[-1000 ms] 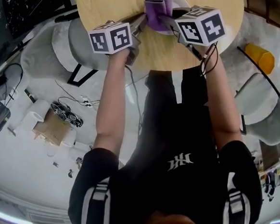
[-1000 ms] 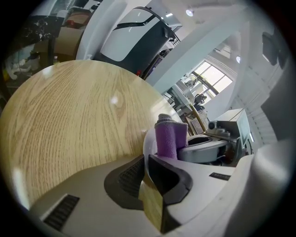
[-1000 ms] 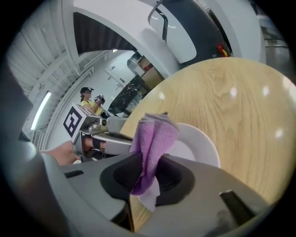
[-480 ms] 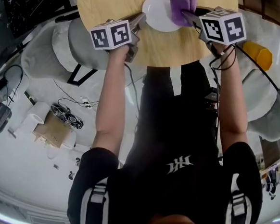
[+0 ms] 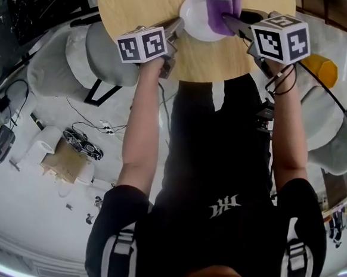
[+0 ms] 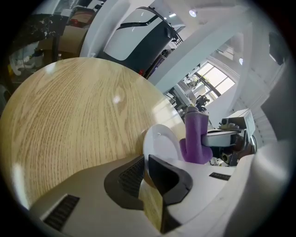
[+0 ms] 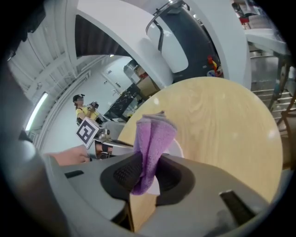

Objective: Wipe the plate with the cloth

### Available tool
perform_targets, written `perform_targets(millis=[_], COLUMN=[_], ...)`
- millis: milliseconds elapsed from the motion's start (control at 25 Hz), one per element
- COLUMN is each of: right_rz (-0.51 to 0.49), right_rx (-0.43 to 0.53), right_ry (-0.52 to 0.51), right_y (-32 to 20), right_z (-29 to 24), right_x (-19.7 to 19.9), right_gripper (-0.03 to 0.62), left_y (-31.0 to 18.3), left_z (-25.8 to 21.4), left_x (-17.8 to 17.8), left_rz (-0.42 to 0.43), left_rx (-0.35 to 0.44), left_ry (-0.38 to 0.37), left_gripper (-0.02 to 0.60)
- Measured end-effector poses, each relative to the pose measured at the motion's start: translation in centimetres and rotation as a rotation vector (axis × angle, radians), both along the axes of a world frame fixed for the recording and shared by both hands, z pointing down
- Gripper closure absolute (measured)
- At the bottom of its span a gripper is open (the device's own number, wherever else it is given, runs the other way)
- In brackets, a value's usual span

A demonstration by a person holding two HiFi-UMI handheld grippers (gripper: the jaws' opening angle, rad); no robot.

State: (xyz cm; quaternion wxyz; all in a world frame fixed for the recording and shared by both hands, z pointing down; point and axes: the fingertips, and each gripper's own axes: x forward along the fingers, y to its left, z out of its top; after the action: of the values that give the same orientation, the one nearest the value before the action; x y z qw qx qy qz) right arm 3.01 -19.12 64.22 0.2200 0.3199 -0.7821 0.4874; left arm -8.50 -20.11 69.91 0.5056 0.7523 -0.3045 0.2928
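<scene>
Plate (image 5: 194, 16), near edge of surface (image 5: 136, 6): rim pinched by fingers of left gripper (image 5: 174, 27), apparently to steady it. Cloth (image 5: 218, 15): clamped in fingers of right gripper (image 5: 232, 20), over plate's right side for wiping.

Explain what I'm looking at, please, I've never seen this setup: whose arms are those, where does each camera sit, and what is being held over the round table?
There is no robot here. A person holds a two-jaw gripper in each hand, and the marker cubes are part of the grippers. The head view looks steeply down from the person's head, past both arms. The other two views come from a camera riding on each gripper, looking along its jaws. On the round wooden table is a white plate. The left gripper is shut on the plate's near rim, apparently to steady it. The right gripper is shut on a purple cloth, which it holds at the plate's right side.
</scene>
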Motion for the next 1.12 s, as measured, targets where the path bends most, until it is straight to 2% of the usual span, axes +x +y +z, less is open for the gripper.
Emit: perform_targets(millis=[240, 400, 720, 960, 1120], right_rz=[-0.094, -0.128, -0.123, -0.015, 0.012], right_rx=[-0.050, -0.068, -0.067, -0.083, -0.056], right_ry=[-0.058, -0.006, 0.054, 0.074, 0.145], right_y=[1.5, 1.8, 2.1, 3.0, 3.1], right_z=[1.6, 3.1, 3.7, 3.3, 2.5], right_x=[-7.3, -8.0, -3.9, 2.5, 5.8], right_gripper=[0.512, 0.512, 0.511, 0.511, 0.513], left_y=[0.3, 0.4, 0.4, 0.5, 0.6], left_z=[-0.1, 0.0, 0.0, 0.0, -0.1], left_x=[-0.1, -0.4, -0.6, -0.4, -0.4], left_rz=[-0.024, -0.042, -0.046, -0.023, -0.013], left_rx=[0.010, 0.013, 0.028, 0.034, 0.037], left_ry=[0.009, 0.015, 0.033, 0.013, 0.004], left_gripper=[0.551, 0.552, 0.551, 0.551, 0.551])
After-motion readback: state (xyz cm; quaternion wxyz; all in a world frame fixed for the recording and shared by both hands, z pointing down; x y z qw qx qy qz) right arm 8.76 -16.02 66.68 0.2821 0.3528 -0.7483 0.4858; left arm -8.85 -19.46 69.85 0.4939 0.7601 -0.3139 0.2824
